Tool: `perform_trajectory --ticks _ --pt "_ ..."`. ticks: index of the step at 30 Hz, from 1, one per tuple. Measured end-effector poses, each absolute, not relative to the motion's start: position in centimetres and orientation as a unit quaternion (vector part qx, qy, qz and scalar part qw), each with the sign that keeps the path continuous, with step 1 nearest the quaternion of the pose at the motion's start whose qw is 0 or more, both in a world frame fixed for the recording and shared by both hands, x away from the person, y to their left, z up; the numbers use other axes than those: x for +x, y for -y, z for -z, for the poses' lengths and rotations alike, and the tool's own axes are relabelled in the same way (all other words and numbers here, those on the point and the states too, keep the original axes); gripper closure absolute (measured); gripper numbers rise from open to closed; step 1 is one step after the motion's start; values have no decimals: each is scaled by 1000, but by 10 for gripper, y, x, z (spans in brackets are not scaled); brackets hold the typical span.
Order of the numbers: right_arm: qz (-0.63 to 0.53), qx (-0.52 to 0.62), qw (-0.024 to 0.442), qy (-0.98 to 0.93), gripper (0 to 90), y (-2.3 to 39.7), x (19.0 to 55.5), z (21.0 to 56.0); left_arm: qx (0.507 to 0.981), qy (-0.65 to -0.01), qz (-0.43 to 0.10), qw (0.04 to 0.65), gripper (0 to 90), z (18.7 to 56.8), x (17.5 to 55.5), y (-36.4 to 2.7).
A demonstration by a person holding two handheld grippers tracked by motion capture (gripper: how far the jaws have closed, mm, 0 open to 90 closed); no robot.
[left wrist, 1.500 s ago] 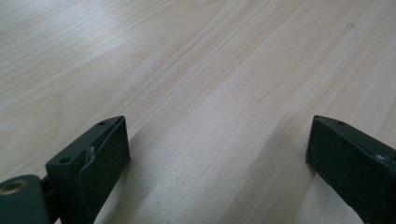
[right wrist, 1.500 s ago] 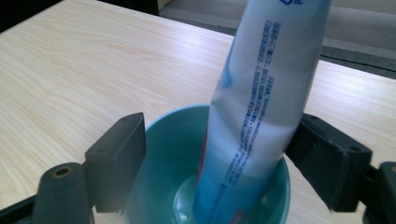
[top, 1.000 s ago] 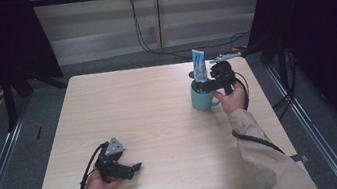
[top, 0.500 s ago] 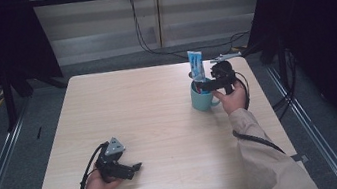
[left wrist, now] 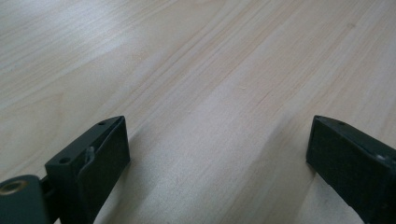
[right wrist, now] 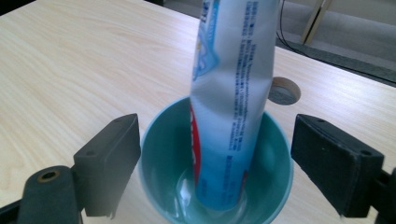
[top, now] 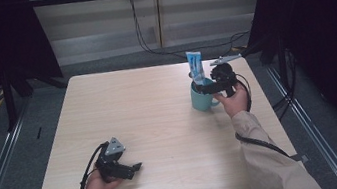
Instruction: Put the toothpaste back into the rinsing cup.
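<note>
Standing tube (right wrist: 231, 107) between right gripper (right wrist: 229, 154)

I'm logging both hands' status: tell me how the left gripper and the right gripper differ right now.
The left gripper lies low at the table's near edge, with bare wood between its fingers; the right gripper is raised at the far side, its fingers straddling the teal mug holding a toothpaste tube. Both are open, gripping nothing.

A tube (top: 196, 67) stands in a cup (top: 202, 98). The cup sits on the table's (top: 148, 107) far right side. The right gripper (top: 208, 87) is over the cup.
</note>
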State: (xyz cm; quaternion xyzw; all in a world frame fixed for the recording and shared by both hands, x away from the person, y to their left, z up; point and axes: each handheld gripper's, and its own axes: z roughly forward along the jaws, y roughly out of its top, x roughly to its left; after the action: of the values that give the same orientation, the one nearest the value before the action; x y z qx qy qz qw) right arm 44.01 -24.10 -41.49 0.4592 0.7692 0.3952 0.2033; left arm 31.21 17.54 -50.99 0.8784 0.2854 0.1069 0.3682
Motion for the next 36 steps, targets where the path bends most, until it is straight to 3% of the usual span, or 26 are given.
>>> perform_trajectory --ticks 36 --pt "-403 388 167 -812 158 232 379 415 878 -285 -107 368 55 510 312 -175"
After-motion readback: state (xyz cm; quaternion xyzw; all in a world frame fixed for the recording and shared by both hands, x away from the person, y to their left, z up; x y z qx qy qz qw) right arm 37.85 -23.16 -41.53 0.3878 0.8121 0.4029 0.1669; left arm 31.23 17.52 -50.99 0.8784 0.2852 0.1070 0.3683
